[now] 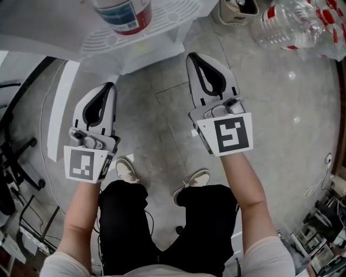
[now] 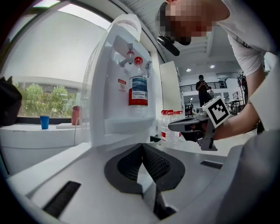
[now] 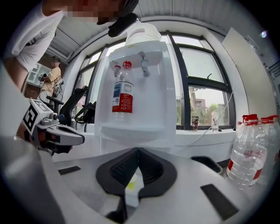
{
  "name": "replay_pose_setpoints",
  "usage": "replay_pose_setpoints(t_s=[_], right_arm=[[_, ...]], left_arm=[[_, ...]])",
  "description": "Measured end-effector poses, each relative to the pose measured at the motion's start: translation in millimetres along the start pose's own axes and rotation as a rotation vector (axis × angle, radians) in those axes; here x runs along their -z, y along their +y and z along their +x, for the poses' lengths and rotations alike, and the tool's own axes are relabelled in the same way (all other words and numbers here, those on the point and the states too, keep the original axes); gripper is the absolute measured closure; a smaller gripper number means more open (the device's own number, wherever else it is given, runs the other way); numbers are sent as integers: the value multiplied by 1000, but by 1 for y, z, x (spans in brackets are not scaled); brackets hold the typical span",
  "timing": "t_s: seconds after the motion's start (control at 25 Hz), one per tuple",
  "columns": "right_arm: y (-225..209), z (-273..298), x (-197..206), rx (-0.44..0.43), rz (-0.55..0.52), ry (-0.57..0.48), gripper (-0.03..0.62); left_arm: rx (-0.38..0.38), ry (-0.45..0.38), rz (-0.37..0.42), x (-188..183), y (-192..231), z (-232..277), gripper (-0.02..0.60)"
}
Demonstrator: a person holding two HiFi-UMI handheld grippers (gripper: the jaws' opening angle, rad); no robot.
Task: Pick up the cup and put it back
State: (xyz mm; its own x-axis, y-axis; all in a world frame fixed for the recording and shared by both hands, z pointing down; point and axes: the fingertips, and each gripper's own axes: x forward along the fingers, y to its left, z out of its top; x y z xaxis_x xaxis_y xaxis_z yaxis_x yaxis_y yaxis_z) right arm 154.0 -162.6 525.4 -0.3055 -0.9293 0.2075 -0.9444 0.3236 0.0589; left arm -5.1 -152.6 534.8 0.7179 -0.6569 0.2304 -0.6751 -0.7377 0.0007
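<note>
Both tools hang low over the floor (image 1: 162,103) in the lower half of the head view. The left hand-held gripper (image 1: 110,85) is clenched with its ribbed pads meeting at the tips and nothing between them. The right hand-held gripper (image 1: 193,55) is clenched and empty as well. No grasp has begun, so the step in hand reads as the approach. The one vessel set in the water dispenser (image 3: 153,100) is a clear bottle (image 1: 123,13) with a red and blue label, and I take it to be the thing the task means. It stands on the drip tray (image 1: 157,30) at the top edge of the head view, well apart from both tools. In both gripper views it sits in the upper middle of the frame. It stands upright with its long axis vertical, base on the tray and red cap up close by the taps (image 3: 143,65). To do the step well, I would first release the jaws of one tool and raise it to label height. I would bring it in level from the front, with one pad on each side of the label. The squeeze should be gentle, since thin plastic is likely to buckle. With the taps so near the cap, I would lift only slightly and draw it out forward.
</note>
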Motion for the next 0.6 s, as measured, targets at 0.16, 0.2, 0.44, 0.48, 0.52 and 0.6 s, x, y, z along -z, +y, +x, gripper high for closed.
replay_pose_setpoints(t_s=[0.16, 0.2, 0.44, 0.48, 0.52, 0.6], right_arm=[[-13, 11, 22, 7, 20, 19, 574], [-18, 10, 22, 22, 35, 12, 574], [-31, -13, 21, 66, 47, 7, 574], [-31, -14, 23, 66, 44, 3, 574], [-31, -15, 26, 65, 39, -3, 574], [-30, -13, 32, 59, 19, -18, 574]], left_arm=[[20, 27, -6, 24, -4, 17, 558], [32, 43, -10, 29, -7, 21, 558], [160, 75, 49, 23, -47, 39, 558], [179, 78, 69, 22, -51, 43, 558], [191, 77, 84, 22, -53, 47, 558], [194, 55, 105, 23, -53, 55, 558]])
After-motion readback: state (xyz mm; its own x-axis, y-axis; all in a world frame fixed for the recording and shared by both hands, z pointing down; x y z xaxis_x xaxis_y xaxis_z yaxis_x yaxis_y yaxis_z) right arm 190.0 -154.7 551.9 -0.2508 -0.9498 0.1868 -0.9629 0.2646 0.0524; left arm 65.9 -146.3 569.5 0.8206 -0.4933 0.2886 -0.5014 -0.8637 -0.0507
